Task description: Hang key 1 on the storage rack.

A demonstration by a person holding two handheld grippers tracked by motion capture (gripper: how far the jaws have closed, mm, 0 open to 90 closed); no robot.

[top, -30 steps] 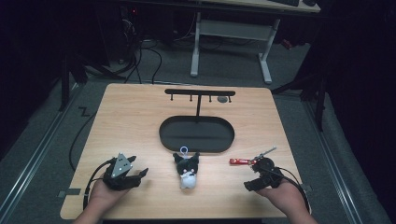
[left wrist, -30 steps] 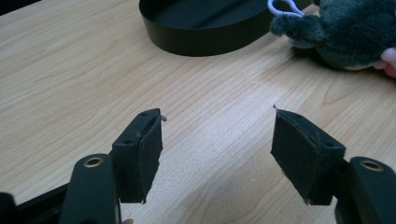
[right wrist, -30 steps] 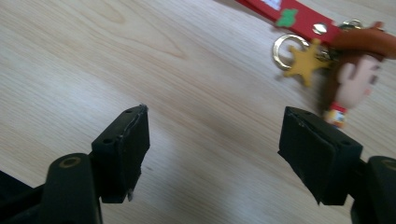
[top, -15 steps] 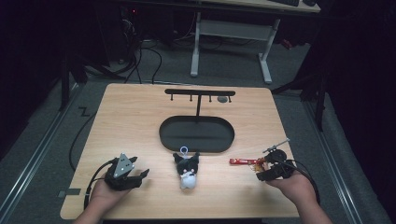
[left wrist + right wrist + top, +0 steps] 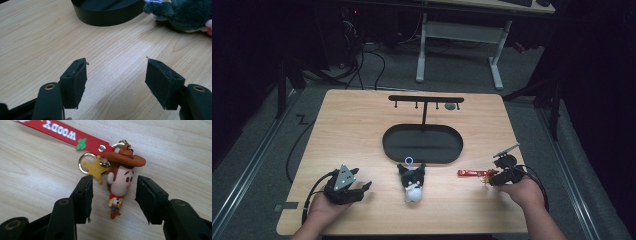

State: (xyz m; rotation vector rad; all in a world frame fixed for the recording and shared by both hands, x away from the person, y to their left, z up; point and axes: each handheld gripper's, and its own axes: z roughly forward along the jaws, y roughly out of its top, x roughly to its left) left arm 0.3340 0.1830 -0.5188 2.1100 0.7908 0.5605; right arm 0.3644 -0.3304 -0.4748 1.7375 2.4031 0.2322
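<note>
A cowboy figure keychain (image 5: 119,182) with a red strap (image 5: 62,131) and a yellow star charm lies flat on the wooden table. My right gripper (image 5: 113,192) is open, its jaws on either side of the figure's head without touching it. From above, the keychain (image 5: 472,173) lies at the right front with the right gripper (image 5: 498,177) at its end. A black-and-white plush (image 5: 412,182) with a small ring lies at the middle front. My left gripper (image 5: 357,189) rests open at the left front, nothing between its jaws (image 5: 116,75); the plush (image 5: 185,15) lies beyond it.
A black oval tray (image 5: 422,144) sits in the table's middle, with a black T-shaped hook stand (image 5: 424,102) rising behind it. The tray's wall (image 5: 105,20) lies ahead of the left gripper. Desk legs and cables stand on the floor beyond the table.
My right gripper has moved forward and left to the keychain's figure end and now straddles it. The left gripper has stayed put.
</note>
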